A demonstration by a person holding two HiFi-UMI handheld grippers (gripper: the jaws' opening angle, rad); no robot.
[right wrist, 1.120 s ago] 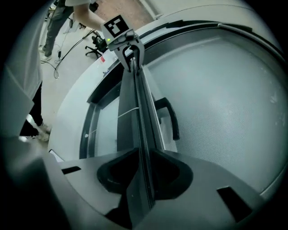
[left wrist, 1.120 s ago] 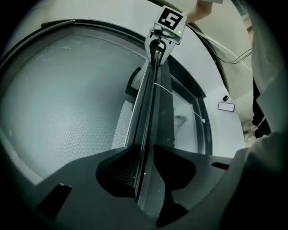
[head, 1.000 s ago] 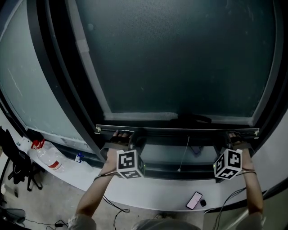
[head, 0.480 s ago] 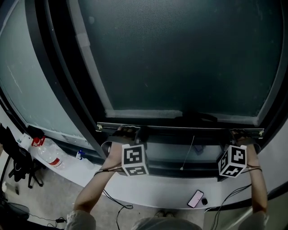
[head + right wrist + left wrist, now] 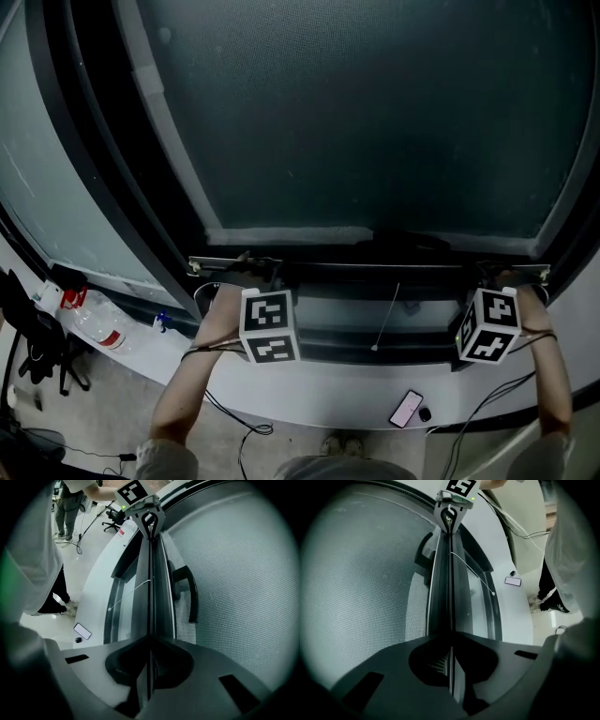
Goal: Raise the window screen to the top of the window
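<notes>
The window screen is grey mesh in a dark frame, and its thin bottom bar runs across the window low down. My left gripper is at the bar's left end. Its jaws have just been closing with the bar between them, and the left gripper view shows them pinched on the bar's edge. My right gripper is shut on the bar's right end. A black handle sits on the frame above the bar. A thin pull cord hangs below it.
A white sill curves below the window, with a phone lying on it. Cables trail from both grippers. At the lower left stand a water bottle and a black office chair. The dark window frame slants up the left.
Both grippers have stayed at the ends of the bar and tipped slightly. The bar has not visibly risen. The head view has shifted a little.
</notes>
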